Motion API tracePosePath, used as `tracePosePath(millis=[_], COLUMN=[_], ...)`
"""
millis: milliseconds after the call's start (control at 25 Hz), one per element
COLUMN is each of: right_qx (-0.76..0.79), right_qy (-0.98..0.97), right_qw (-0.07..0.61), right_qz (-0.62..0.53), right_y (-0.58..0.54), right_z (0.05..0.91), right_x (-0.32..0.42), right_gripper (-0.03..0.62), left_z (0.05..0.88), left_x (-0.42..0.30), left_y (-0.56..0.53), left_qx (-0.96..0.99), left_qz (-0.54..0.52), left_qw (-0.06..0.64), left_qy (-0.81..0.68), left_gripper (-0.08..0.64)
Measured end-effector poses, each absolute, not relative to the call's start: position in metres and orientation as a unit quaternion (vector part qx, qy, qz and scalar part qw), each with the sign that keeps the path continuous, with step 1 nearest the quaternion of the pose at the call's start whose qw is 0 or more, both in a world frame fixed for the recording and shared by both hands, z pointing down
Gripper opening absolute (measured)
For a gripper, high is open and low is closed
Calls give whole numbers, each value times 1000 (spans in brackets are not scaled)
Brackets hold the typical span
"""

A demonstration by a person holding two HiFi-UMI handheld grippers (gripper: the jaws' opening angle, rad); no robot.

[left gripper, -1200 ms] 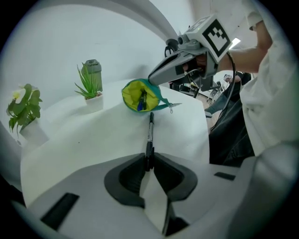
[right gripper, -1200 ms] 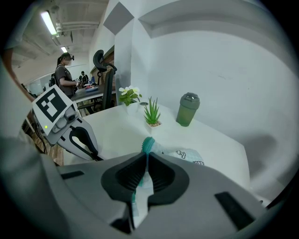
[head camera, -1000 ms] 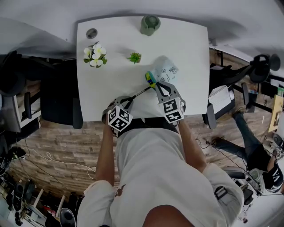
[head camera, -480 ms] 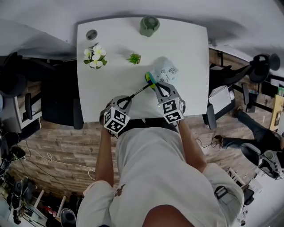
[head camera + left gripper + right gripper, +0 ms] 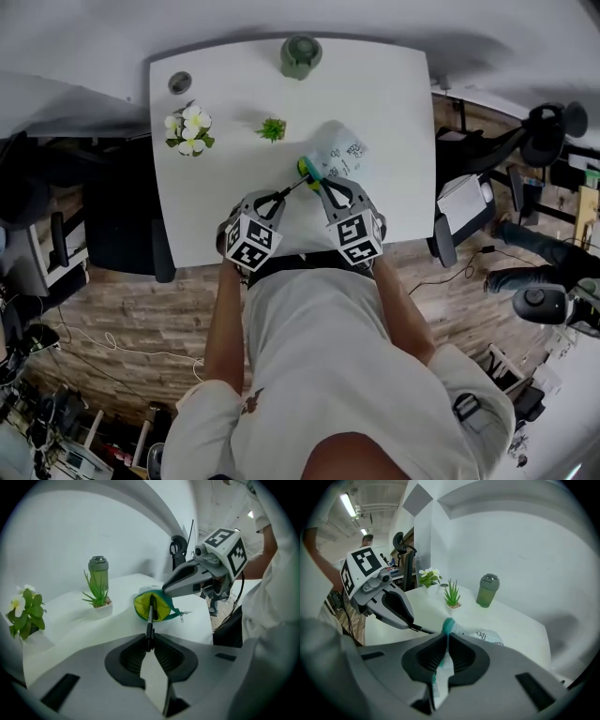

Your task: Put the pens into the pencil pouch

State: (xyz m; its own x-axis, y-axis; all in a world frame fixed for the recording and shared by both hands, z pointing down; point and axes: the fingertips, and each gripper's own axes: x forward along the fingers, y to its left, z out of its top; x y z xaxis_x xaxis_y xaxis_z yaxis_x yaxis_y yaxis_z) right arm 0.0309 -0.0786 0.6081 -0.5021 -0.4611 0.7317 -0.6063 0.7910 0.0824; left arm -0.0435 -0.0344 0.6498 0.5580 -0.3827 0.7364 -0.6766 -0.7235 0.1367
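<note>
Pinching the teal zipper rim of the pencil pouch [image 5: 341,152], the right tongs [image 5: 446,639] have their jaws pressed together on the fabric and prop the mouth up off the white desk [image 5: 216,112]. The yellow lining faces the other hand. The left tongs [image 5: 149,641] are drawn in narrow on the rear end of a black pen [image 5: 150,617], gripping only that last stretch, so nearly the whole barrel juts out ahead of them.

What the next move seems to turn on is the line between pen and opening. The pen's long axis runs straight out from the left tongs toward the pouch, and its far end already lies over the yellow lining, at the mouth or just inside it (which of the two I cannot tell). The right tongs touch the pouch at the side of its mouth. The left tongs stand back from it on the person's side, with the pen bridging the gap. My judgement is that a push along the pen's own axis would seat it, provided the rim stays lifted.

Beyond the pouch stand a small spiky plant [image 5: 96,592] and a green bottle [image 5: 98,571], both well apart from it. No other loose pen shows near the pouch.
</note>
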Motion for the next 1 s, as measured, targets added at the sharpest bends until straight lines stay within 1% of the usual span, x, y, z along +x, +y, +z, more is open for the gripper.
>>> tracePosePath(millis=[1000], right_qx=[323], right_qy=[-861], right_qw=[376], right_qz=[111], right_y=[-81], right_z=[612], right_x=[30], right_gripper=[21], left_z=[667], left_x=[28], left_y=[-96], left_qx=[887], left_qz=[314], left_qw=[210], left_qy=[-267], left_gripper=[52])
